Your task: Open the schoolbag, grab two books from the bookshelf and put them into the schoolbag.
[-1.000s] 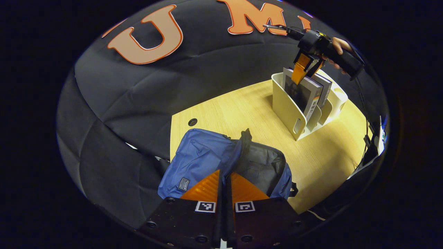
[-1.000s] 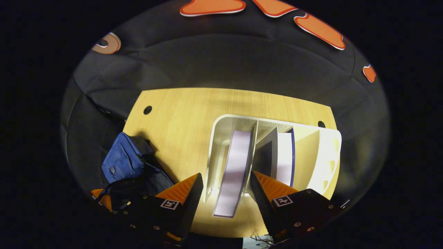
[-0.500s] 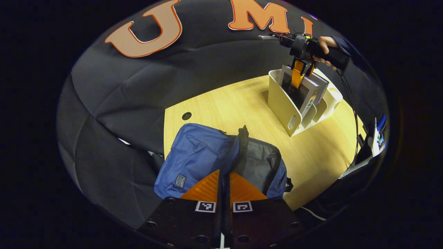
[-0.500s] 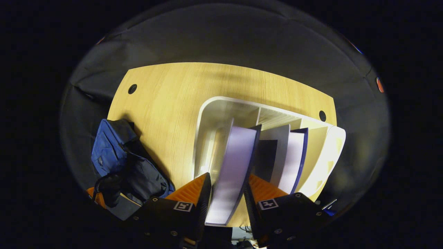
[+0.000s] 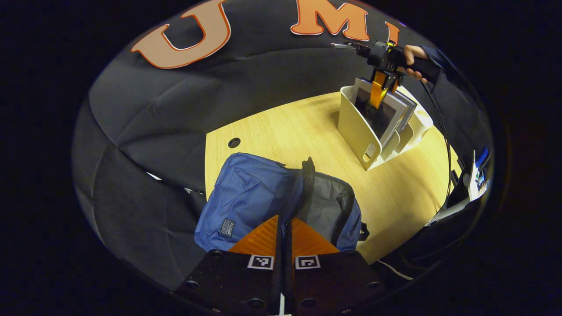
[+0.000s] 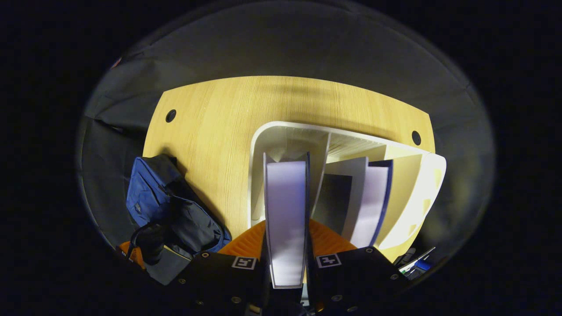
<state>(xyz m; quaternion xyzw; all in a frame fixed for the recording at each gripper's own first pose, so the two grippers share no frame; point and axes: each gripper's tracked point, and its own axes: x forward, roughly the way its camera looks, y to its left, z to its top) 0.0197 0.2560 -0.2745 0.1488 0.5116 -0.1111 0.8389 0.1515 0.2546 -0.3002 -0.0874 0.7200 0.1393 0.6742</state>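
Right gripper view: the right gripper (image 6: 286, 245) clamps 1 book (image 6: 286, 210) in the white bookshelf (image 6: 263, 145); its cover is hidden. Left gripper (image 5: 284, 239), jaws closed, hovers over the open schoolbag (image 5: 250, 197), label unreadable.

Your work surface was a light wooden table (image 5: 307, 131) with a rounded outline and small dark cable holes (image 6: 170, 116) near its far corners. On it, toward your left, the blue schoolbag (image 5: 254, 197) lay unzipped, its dark lining showing and one side reaching the table's edge. Well apart from it stood the cream bookshelf (image 5: 358, 125), a divided rack whose base rested flat on the wood, books standing in its slots.
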